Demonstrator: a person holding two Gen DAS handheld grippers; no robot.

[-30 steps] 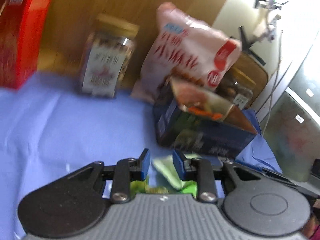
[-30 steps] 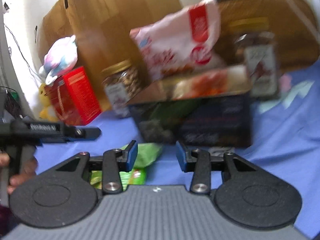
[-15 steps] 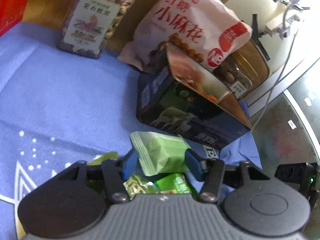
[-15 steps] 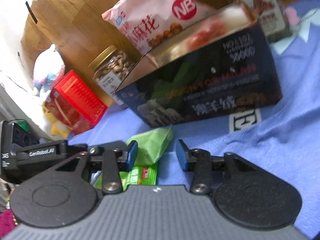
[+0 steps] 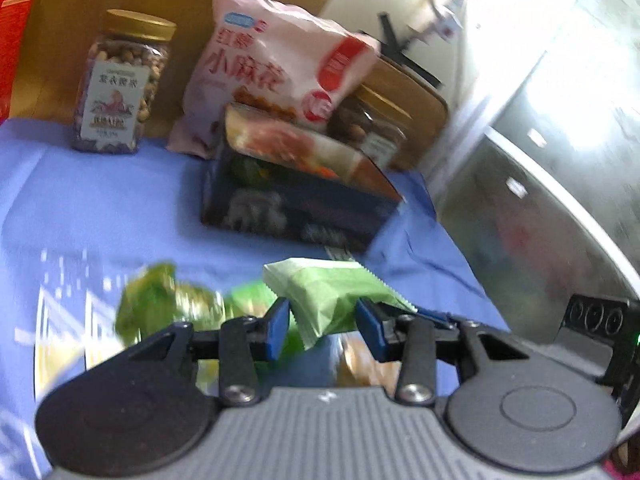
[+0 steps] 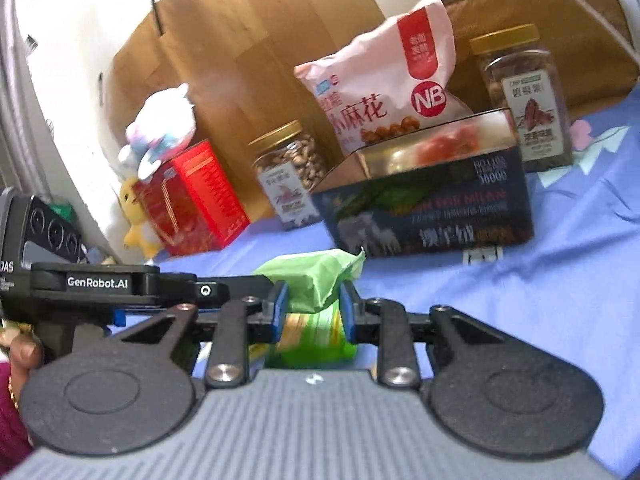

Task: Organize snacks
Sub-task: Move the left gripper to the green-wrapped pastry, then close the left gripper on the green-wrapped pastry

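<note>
A blue cloth point(image 5: 120, 208) covers the surface, with jars and a pink bag at the back. The pale green packet point(image 5: 332, 292) sits between both tools, its long axis pointing toward the open dark box point(image 5: 296, 200) ahead. The left tool point(image 5: 322, 326) and right tool point(image 6: 312, 308) are both narrowing on it. Half a second ago the packet lay lower and the box closer.

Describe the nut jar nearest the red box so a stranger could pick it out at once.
Start at the wooden board standing behind the blue cloth. Along its foot, between the red box and the pink snack bag, stands a clear jar with a gold lid. Unlike the other gold-lidded jar beyond the bag, it holds pale round nuts, not dark ones.
</note>
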